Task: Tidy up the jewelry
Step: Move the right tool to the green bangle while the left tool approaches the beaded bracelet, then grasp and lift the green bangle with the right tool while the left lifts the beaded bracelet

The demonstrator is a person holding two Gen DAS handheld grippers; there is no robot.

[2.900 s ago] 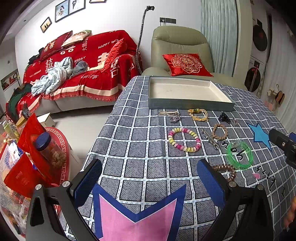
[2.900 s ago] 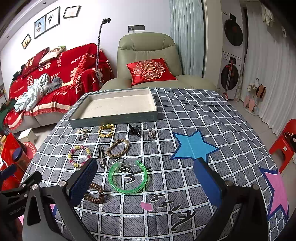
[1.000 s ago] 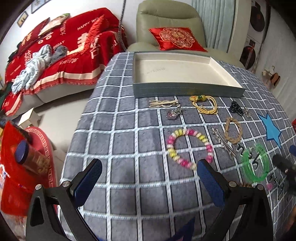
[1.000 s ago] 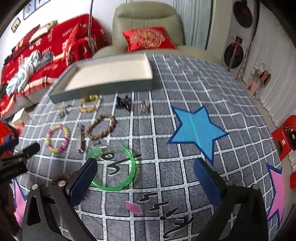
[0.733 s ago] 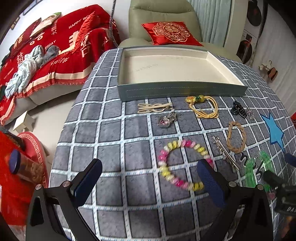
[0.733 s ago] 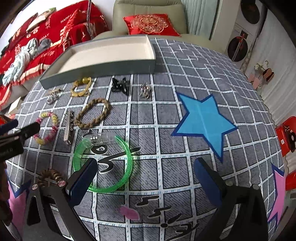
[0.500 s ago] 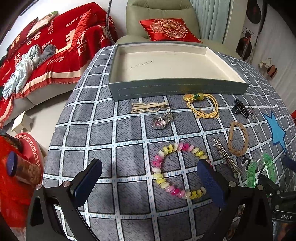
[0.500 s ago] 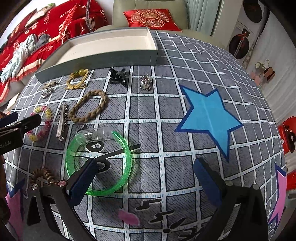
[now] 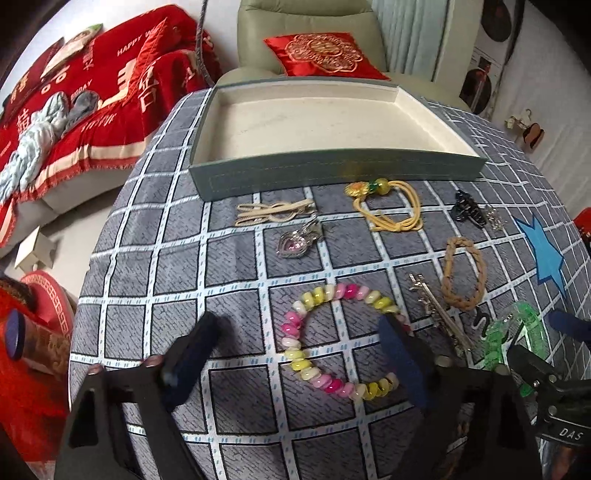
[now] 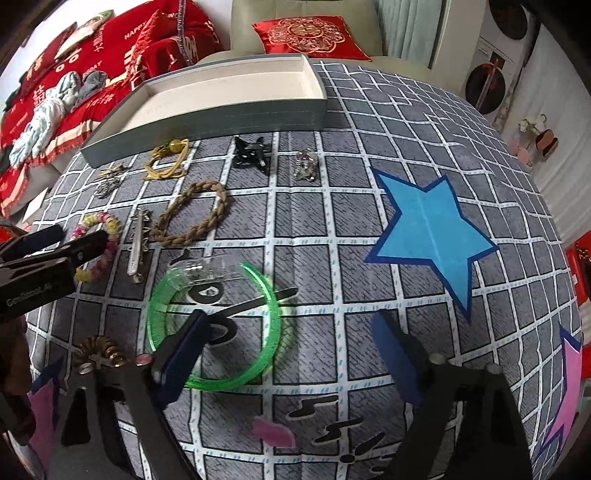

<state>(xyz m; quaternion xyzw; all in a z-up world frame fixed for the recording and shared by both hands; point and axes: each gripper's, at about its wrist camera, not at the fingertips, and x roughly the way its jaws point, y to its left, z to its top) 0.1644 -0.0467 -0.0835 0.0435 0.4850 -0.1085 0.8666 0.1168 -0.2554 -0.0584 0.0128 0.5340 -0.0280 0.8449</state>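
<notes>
Jewelry lies loose beside the empty tray (image 9: pixel 332 171). Left gripper (image 9: pixel 303 350), jaws wide, straddles the beaded bracelet (image 9: pixel 338 347); right gripper (image 10: pixel 291 343), also spread, overlaps the green bangle (image 10: pixel 218 325). Closing carelessly could push either piece aside.

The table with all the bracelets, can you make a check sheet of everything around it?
Surface: grey checked cloth with star patches.
Job's things: tray holds nothing; beaded bracelet, green bangle, braided band, yellow cord, heart pendant, black claw clip, silver bar clip lie on the cloth.
Clutter: pink scrap.
Grippers: left gripper open over the beaded bracelet; right gripper open at the bangle.
Cables: nothing seen.
Surroundings: armchair, red cushion, sofa.
</notes>
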